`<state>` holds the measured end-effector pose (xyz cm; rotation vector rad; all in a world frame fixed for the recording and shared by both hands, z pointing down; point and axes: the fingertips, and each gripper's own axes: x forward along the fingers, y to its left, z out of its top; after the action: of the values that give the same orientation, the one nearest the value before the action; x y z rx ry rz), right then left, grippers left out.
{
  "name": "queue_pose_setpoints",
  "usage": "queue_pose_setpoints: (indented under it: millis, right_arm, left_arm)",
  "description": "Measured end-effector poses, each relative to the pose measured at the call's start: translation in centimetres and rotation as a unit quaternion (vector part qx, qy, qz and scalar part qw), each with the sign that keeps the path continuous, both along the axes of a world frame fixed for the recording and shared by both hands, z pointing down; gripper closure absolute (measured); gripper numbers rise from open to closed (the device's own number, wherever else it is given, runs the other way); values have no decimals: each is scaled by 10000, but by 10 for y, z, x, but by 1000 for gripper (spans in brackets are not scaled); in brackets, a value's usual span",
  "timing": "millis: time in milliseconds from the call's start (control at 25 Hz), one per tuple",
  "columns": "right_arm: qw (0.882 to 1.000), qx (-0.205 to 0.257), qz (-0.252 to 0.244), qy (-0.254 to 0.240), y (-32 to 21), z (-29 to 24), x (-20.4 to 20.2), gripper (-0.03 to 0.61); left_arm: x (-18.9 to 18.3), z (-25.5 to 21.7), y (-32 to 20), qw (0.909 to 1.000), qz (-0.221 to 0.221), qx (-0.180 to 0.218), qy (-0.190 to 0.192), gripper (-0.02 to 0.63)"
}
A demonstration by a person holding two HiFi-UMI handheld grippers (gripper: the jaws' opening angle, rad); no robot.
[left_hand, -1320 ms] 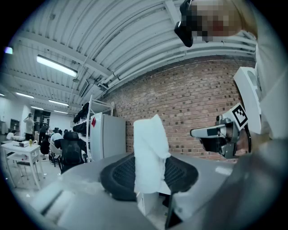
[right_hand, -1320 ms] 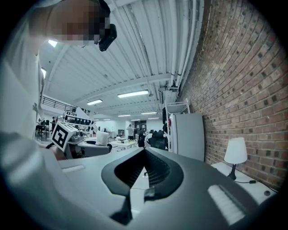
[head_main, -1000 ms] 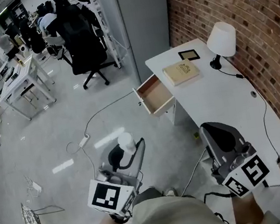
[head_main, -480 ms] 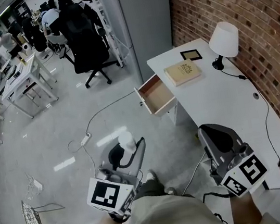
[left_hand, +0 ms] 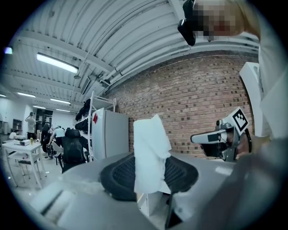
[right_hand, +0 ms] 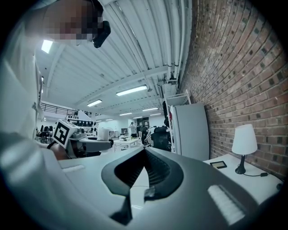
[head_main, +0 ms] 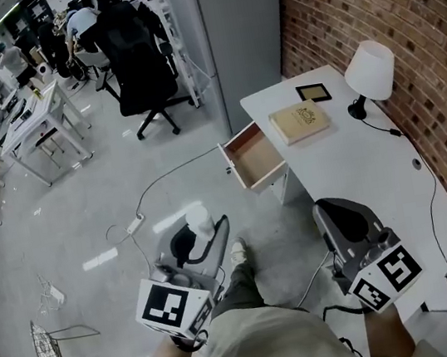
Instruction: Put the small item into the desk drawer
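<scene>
The left gripper (head_main: 204,234) pinches the small white paper (left_hand: 150,152) in its fingers (left_hand: 181,173), well short of the open drawer (head_main: 255,156). The right gripper (right_hand: 144,155) is shut and empty. The thin paper could slip loose and drop before reaching the drawer.

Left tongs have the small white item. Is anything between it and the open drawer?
Nothing visible. The left tongs hold the small white item above the floor, and the open drawer looks empty. Only a cable lies on the floor between them, below the path.
</scene>
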<state>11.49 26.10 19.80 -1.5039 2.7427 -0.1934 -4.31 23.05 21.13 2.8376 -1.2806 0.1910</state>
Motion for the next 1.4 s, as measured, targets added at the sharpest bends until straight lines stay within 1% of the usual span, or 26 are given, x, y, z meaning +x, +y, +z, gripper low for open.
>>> queue_pose_setpoints:
  millis: [200,320,480,720,920,1080,1240,1400]
  right_arm:
    - [9999,-103,43,31,-45,8,-7,575]
    - [9997,-213,90,89,-81,12,-12,575]
    - [9991,-368,185,111,-138,16,-17,575]
    - [9977,-601,295,129,-230,23,-31,575]
    - [9961,-716,489,193,-302,32,-37,575]
    - [9939,-834,671,266,-346,46,-39,575]
    - [9909,-982,869,297,-379,66,-36,575]
    - [9868,-1270,966,271,-405,98,-30,575]
  left_arm:
    - [-6,8,-48,10000,39,-36,-25,471]
    - [-8,13,-84,9998,123,-147,-8,471]
    - [-10,22,-144,9989,259,-385,-74,471]
    - [-15,24,-240,9979,461,-447,-116,471]
    - [-27,40,-309,9964,557,-621,-171,471]
    - [-31,60,-350,9929,639,-975,-247,471]
    - [-23,91,-379,9875,875,-1303,-145,471]
    - [-14,138,-410,9832,793,-1646,-42,471]
